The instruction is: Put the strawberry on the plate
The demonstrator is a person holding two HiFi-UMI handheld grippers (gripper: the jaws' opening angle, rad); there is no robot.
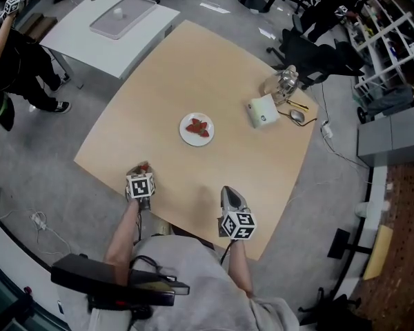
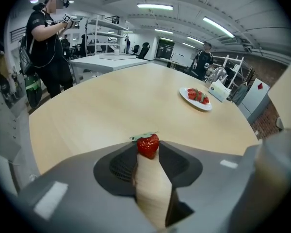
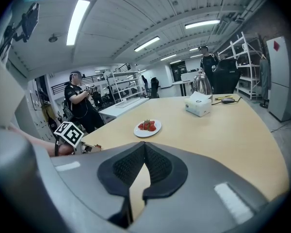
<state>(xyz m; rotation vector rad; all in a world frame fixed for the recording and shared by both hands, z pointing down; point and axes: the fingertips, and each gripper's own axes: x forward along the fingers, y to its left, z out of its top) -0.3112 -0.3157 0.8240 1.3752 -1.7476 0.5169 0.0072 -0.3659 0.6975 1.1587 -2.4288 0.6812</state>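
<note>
My left gripper (image 2: 148,152) pinches the strawberry (image 2: 148,143) at its tips, near the table's (image 1: 262,164) near left edge. My right gripper (image 3: 144,147) is closed, empty. I would lift gently, keep the grip light, and release low over the plate (image 1: 186,138), farther right.

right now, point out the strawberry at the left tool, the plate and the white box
strawberry (image 2: 148,145): left gripper view, its red body
plate (image 1: 187,138): head view, bare rim at lower left
white box (image 1: 263,111): head view, its top face
</note>
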